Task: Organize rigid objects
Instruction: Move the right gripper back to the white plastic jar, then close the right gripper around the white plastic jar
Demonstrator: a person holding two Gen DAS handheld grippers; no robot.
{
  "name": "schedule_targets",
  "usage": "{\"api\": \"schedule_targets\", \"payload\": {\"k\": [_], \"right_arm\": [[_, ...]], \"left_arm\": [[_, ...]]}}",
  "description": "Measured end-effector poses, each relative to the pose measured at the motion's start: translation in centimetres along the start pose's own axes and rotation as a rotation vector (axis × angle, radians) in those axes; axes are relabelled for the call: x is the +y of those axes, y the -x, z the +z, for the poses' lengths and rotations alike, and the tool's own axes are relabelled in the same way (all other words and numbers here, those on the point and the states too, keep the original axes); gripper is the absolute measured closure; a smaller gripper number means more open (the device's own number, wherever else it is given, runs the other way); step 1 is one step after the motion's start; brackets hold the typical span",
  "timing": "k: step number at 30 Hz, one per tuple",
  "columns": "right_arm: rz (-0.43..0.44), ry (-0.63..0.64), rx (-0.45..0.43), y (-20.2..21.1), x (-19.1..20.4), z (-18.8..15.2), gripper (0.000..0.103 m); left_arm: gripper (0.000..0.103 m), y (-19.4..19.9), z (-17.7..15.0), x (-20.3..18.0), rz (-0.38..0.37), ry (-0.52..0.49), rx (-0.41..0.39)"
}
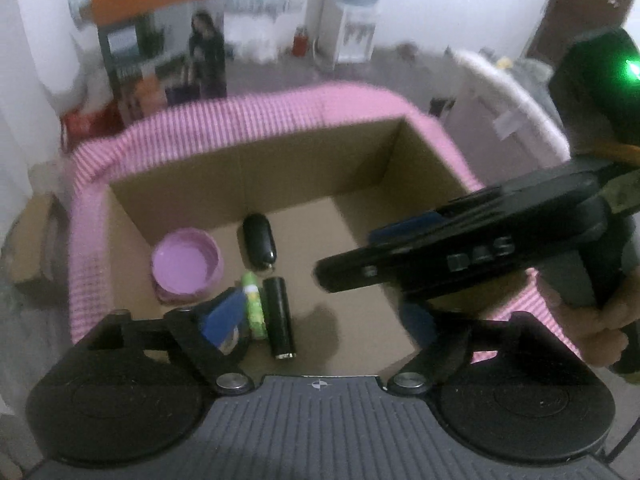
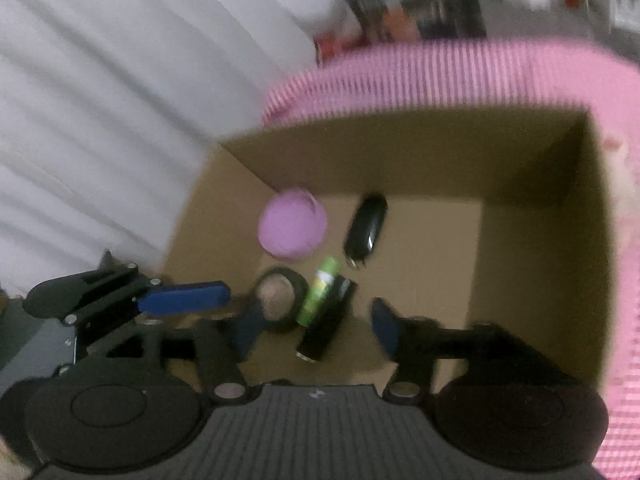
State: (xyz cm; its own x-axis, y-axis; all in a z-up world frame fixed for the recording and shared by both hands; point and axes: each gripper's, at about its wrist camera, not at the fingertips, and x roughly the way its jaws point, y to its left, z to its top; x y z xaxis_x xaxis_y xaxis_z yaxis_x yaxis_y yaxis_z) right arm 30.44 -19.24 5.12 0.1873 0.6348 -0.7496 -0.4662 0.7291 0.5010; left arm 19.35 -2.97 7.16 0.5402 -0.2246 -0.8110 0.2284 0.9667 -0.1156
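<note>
A cardboard box [image 1: 256,168] stands on a pink striped cloth. Inside lie a purple bowl [image 1: 186,270], a black key fob [image 1: 260,242], a green tube [image 1: 254,306] and a black cylinder [image 1: 280,322]. The right wrist view shows the same bowl [image 2: 292,228], fob [image 2: 366,228], green tube [image 2: 318,292], black cylinder [image 2: 326,322] and a black tape roll [image 2: 278,296]. My left gripper [image 1: 320,320] is open and empty over the box's near side. My right gripper [image 2: 316,328] is open and empty above the box. In the left wrist view the right gripper's fingers [image 1: 400,264] reach in from the right.
The pink striped cloth [image 1: 248,108] surrounds the box. White bedding [image 2: 100,120] lies left of the box. A water dispenser [image 1: 352,32], shelves and a white chair stand in the room behind.
</note>
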Motion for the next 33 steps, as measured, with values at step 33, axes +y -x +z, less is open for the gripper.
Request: {"api": "schedule_targets", "payload": {"k": [33], "right_arm": [[0.091, 0.165, -0.26, 1.4, 12.2, -11.9, 0.033]], "left_arm": [[0.033, 4.8, -13.7, 2.7, 0.204, 0.104, -0.27]]}}
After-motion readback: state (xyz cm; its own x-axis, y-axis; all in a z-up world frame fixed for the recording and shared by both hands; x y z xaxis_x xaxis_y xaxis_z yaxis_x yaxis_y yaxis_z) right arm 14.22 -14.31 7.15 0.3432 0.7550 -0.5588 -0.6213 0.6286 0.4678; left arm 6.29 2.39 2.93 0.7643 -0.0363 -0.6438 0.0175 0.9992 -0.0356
